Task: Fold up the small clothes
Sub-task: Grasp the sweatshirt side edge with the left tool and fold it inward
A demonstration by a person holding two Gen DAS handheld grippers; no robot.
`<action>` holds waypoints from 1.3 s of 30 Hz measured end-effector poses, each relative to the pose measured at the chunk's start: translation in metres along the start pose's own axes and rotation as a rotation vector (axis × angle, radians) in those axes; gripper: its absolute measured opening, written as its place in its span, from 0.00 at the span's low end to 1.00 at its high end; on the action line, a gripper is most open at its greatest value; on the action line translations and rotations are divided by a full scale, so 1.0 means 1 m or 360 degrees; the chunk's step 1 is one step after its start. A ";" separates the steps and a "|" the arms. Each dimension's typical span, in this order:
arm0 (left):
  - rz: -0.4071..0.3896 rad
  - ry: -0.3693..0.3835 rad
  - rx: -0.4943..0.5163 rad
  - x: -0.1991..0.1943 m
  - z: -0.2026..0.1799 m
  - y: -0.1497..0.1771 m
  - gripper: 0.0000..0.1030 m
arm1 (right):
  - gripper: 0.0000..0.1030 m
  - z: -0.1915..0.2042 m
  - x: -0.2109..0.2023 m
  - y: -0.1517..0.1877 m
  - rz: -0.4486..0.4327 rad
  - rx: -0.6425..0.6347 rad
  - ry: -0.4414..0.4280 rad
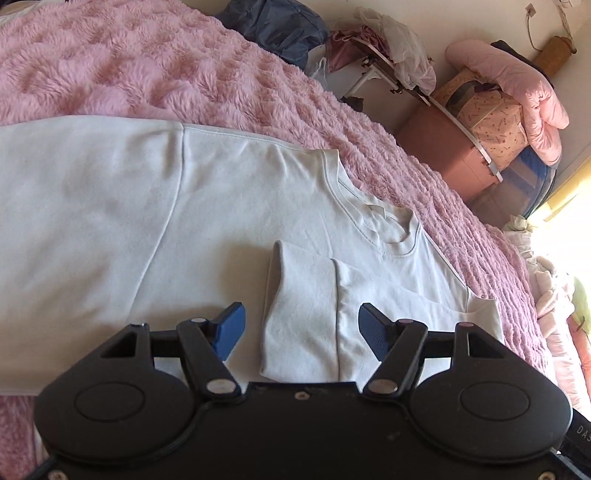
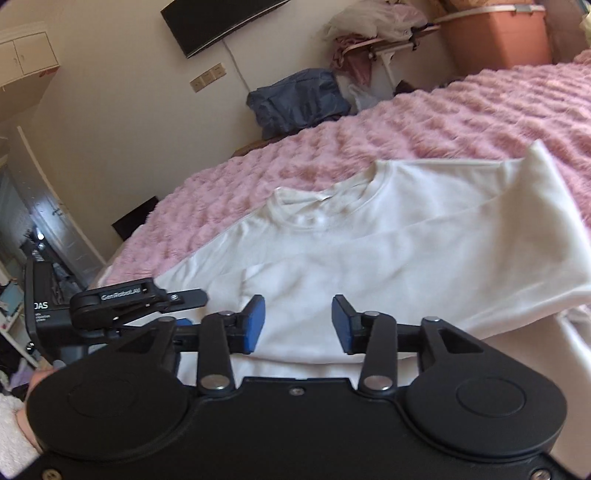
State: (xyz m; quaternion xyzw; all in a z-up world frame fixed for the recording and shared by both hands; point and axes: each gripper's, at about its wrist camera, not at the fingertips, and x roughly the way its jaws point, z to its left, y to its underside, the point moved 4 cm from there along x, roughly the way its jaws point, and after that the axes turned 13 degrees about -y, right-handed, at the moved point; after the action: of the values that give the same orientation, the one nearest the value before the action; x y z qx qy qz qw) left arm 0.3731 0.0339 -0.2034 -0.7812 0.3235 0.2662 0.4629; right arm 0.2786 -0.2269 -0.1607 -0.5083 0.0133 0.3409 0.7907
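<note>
A white T-shirt (image 1: 110, 206) lies on a pink fluffy blanket (image 1: 147, 66), collar (image 1: 391, 225) toward the blanket's far side. One sleeve (image 1: 306, 314) is folded in over the body. My left gripper (image 1: 301, 328) is open just above that folded sleeve, empty. In the right wrist view the same shirt (image 2: 369, 251) lies flat with its collar (image 2: 325, 210) in the middle and the other sleeve (image 2: 535, 221) spread to the right. My right gripper (image 2: 298, 323) is open and empty over the shirt's near part. The left gripper's body (image 2: 122, 299) shows at the left.
Beyond the bed stand a dark blue bag (image 2: 295, 99), a pink storage box (image 1: 439, 151) with piled bedding (image 1: 517, 92), and a small table with clothes (image 2: 373, 40). A black screen (image 2: 218, 22) hangs on the wall. More bedding (image 1: 554, 306) lies at the bed's right edge.
</note>
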 end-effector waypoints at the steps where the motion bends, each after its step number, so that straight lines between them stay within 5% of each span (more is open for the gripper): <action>1: 0.0008 0.0031 0.0004 0.005 -0.002 -0.002 0.69 | 0.52 -0.011 -0.008 -0.004 -0.0028 -0.0006 0.0060; 11: -0.0066 0.0044 0.0141 0.021 -0.020 -0.006 0.56 | 0.52 -0.066 -0.036 -0.002 -0.0121 0.0206 0.0245; 12: -0.0083 0.0028 0.0169 0.020 -0.022 -0.006 0.42 | 0.52 -0.067 -0.035 -0.001 -0.0121 0.0206 0.0245; 13: -0.0092 0.0019 0.0191 0.020 -0.022 -0.006 0.08 | 0.52 -0.067 -0.034 0.000 -0.0122 0.0208 0.0243; 14: -0.0067 0.0035 0.0178 0.021 -0.021 -0.006 0.00 | 0.52 -0.067 -0.033 0.001 -0.0122 0.0210 0.0241; 18: -0.0061 0.0092 0.0099 0.020 -0.011 -0.009 0.00 | 0.52 -0.067 -0.029 -0.002 -0.0123 0.0219 0.0241; 25: -0.0269 0.0215 0.0092 -0.016 -0.011 -0.022 0.00 | 0.52 -0.068 -0.032 -0.019 -0.0167 0.0125 0.0341; 29: -0.0387 0.0200 0.0083 -0.040 -0.003 -0.035 0.00 | 0.52 -0.073 -0.036 -0.031 -0.0203 0.0101 0.0379; 34: -0.0311 0.0047 0.0042 -0.022 0.022 -0.034 0.00 | 0.52 -0.078 -0.037 -0.026 -0.0171 0.0122 0.0396; 39: -0.0362 0.0053 -0.0006 -0.024 0.032 -0.027 0.00 | 0.53 -0.067 -0.038 -0.001 -0.0068 0.0026 0.0272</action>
State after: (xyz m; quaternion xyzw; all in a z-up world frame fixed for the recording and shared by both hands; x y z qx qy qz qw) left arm 0.3742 0.0789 -0.1847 -0.8180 0.2399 0.1996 0.4831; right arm 0.2720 -0.3017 -0.1786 -0.5294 0.0727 0.2791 0.7979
